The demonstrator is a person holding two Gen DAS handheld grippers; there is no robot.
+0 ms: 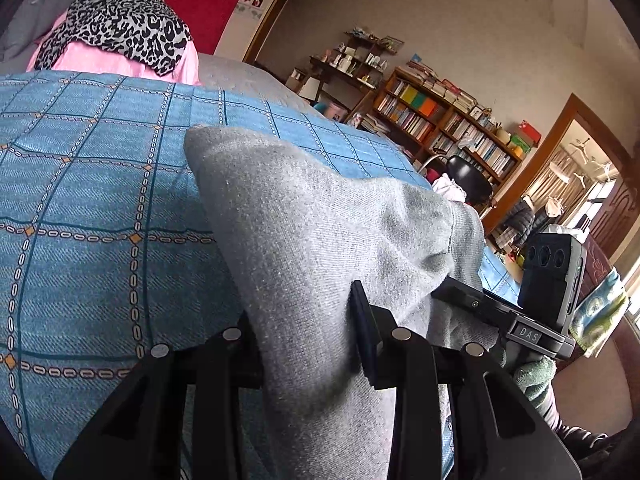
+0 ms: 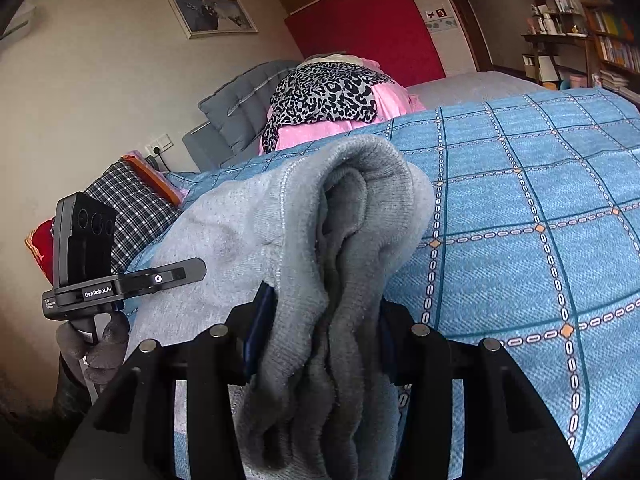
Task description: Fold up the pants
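Clearly, in the left wrist view, my left gripper (image 1: pixel 308 332) is clamped on a thin fold of the grey pants (image 1: pixel 320 220), which rise as a peak ahead of it over the blue checked bedspread (image 1: pixel 100 184). That pinch looks shallow, so I judge it could slip if I pull hard.

Through the right wrist view, my right gripper (image 2: pixel 320 336) squeezes a thick bunched waistband (image 2: pixel 360 200), directly between its fingers. Uneven tension between the two could skew the fold or drag the bedspread.
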